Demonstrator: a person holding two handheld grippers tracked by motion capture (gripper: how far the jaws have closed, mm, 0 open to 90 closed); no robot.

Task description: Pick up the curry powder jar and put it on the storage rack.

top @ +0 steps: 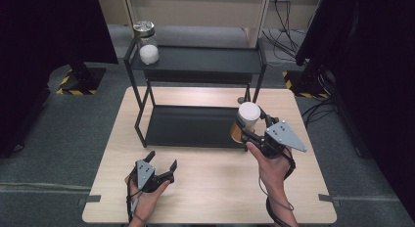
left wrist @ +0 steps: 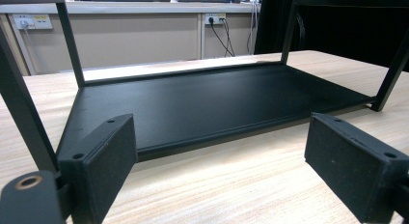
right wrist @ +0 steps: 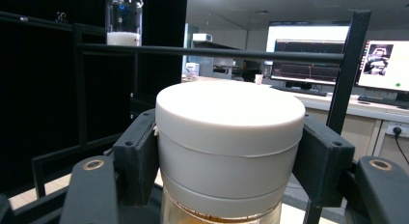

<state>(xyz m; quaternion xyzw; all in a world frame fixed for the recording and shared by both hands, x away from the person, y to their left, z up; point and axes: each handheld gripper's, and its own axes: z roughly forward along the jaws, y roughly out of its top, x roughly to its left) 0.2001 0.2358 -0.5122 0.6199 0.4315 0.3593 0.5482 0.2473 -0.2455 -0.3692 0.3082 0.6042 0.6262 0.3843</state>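
A jar with a white lid (top: 248, 116) (right wrist: 229, 137) and amber contents stands at the right end of the black rack's lower shelf (top: 188, 126). My right gripper (top: 250, 124) (right wrist: 230, 156) is shut on the jar, its pads (right wrist: 137, 156) pressing the lid from both sides. A second glass jar with a metal lid and white powder (top: 147, 43) (right wrist: 123, 19) stands on the left end of the top shelf (top: 205, 59). My left gripper (top: 160, 161) (left wrist: 219, 171) is open over the table in front of the rack, nothing between its pads (left wrist: 108, 161).
The two-tier black metal rack (left wrist: 193, 103) takes up the far half of the wooden table (top: 210, 183). Dark curtains and stands flank the table; cables and wall sockets lie beyond. Monitors on a desk show in the right gripper view.
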